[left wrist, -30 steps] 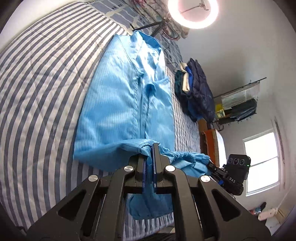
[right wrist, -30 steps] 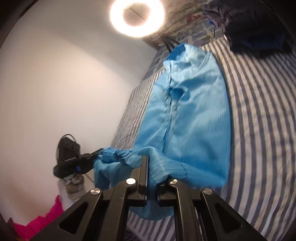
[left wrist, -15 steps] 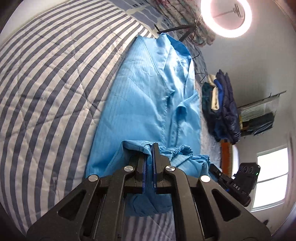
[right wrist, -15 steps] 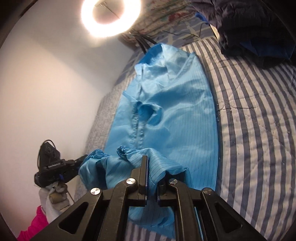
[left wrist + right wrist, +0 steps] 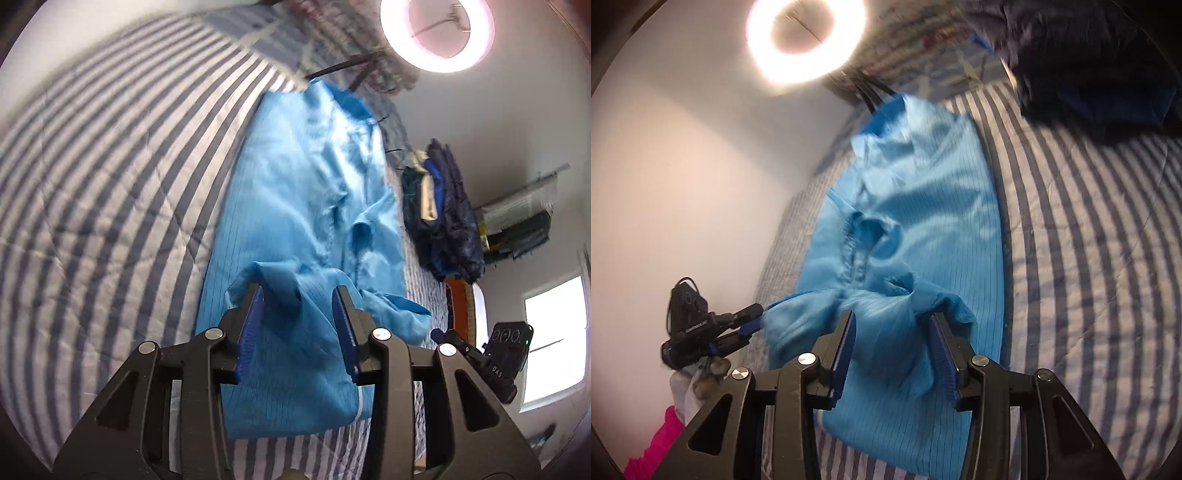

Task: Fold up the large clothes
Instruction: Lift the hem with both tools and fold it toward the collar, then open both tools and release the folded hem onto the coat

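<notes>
**Ana:** Both grippers had carried the hem of the light-blue pinstriped garment (image 5: 306, 206) up over its own body, and within the last half second their jaws had been opening. A second earlier each pair was clamped tight on a pinch of that cloth.

**Ben:** So was anything held at that moment?

**Ana:** No. The left gripper (image 5: 297, 291) stood partly open, blue pads clear of the fabric, a loose peak of cloth standing between them. The right gripper (image 5: 894, 317) was the same: moderately parted, bunched cloth between the pads but not pressed.

**Ben:** Why let go there?

**Ana:** Judging by the lie of it, the lower part had been laid forward onto the chest, so releasing would let the fold settle. The garment lay lengthways on the blue-and-white striped quilt (image 5: 110, 192), collar toward the far end of the bed.

**Ben:** Anything around it?

**Ana:** A heap of dark navy clothes (image 5: 447, 218) sat on the quilt beside the garment, apart from it. A glowing ring light (image 5: 437, 26) stood past the collar, its black stand legs near the far edge. Neither blocked the fold; the rumpled cuff bunched between the grippers looked the likelier nuisance, since it could keep the fold from lying flat.
</notes>
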### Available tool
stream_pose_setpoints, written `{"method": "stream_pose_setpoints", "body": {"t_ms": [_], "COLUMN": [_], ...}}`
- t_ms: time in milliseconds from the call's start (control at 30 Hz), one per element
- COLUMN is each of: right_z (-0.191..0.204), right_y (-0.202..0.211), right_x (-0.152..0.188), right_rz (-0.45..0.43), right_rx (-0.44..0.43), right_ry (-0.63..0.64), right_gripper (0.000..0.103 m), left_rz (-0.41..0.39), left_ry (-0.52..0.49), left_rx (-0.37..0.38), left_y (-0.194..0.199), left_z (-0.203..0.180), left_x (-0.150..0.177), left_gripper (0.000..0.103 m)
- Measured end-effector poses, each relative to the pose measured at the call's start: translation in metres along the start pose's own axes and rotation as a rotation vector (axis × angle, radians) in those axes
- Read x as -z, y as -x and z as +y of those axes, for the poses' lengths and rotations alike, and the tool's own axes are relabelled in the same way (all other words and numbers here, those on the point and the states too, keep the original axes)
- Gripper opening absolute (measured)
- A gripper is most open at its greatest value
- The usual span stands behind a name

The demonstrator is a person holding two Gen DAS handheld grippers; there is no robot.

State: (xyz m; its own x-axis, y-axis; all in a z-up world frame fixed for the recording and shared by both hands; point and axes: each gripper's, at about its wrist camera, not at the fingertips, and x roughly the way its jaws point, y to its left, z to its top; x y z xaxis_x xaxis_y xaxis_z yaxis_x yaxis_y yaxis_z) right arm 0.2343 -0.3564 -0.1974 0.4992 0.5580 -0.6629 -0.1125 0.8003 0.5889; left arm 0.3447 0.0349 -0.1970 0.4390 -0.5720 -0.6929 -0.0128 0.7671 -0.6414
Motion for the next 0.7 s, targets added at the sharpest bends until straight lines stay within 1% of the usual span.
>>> {"method": "stream_pose_setpoints", "body": {"t_ms": [33, 100, 133, 167, 200, 233, 267, 333, 433, 533, 567, 633, 700], "right_z": [0.004, 0.013, 0.015, 0.017, 0.018, 0.019, 0.019, 0.018, 0.019, 0.022, 0.022, 0.023, 0.025], "right_y": [0.005, 0.006, 0.004, -0.001, -0.004, -0.007, -0.013, -0.023, -0.037, -0.049, -0.054, -0.063, -0.07], "right_x": [0.002, 0.009, 0.014, 0.02, 0.025, 0.031, 0.036, 0.042, 0.042, 0.034, 0.03, 0.022, 0.011], "right_rz": [0.008, 0.054, 0.091, 0.149, 0.177, 0.204, 0.231, 0.266, 0.29, 0.284, 0.281, 0.265, 0.235], "right_rx": [-0.01, -0.026, -0.051, -0.092, -0.102, -0.086, -0.057, -0.021, -0.004, 0.019, 0.022, 0.027, 0.037], "right_ry": [0.036, 0.12, 0.151, 0.189, 0.214, 0.252, 0.279, 0.305, 0.327, 0.339, 0.337, 0.333, 0.332], "right_gripper": [0.044, 0.041, 0.04, 0.038, 0.036, 0.035, 0.034, 0.03, 0.03, 0.03, 0.03, 0.03, 0.03], "left_rz": [-0.002, 0.006, 0.026, 0.062, 0.104, 0.139, 0.174, 0.21, 0.24, 0.242, 0.237, 0.202, 0.149], "left_ry": [-0.036, -0.104, -0.136, -0.161, -0.18, -0.197, -0.217, -0.239, -0.267, -0.303, -0.301, -0.291, -0.273], "left_rx": [0.005, 0.001, 0.007, 0.019, 0.032, 0.038, 0.025, -0.007, -0.043, -0.081, -0.09, -0.108, -0.113], "left_y": [0.006, 0.012, 0.011, 0.008, 0.003, -0.002, -0.008, -0.019, -0.032, -0.044, -0.048, -0.054, -0.054], "left_z": [-0.004, -0.01, -0.012, -0.012, -0.011, -0.01, -0.008, -0.005, -0.005, -0.009, -0.009, -0.009, -0.01], "left_x": [0.002, 0.008, 0.013, 0.017, 0.021, 0.024, 0.029, 0.035, 0.039, 0.038, 0.035, 0.024, 0.011], "left_gripper": [0.039, 0.038, 0.038, 0.038, 0.038, 0.038, 0.038, 0.038, 0.038, 0.038, 0.038, 0.038, 0.038]}}
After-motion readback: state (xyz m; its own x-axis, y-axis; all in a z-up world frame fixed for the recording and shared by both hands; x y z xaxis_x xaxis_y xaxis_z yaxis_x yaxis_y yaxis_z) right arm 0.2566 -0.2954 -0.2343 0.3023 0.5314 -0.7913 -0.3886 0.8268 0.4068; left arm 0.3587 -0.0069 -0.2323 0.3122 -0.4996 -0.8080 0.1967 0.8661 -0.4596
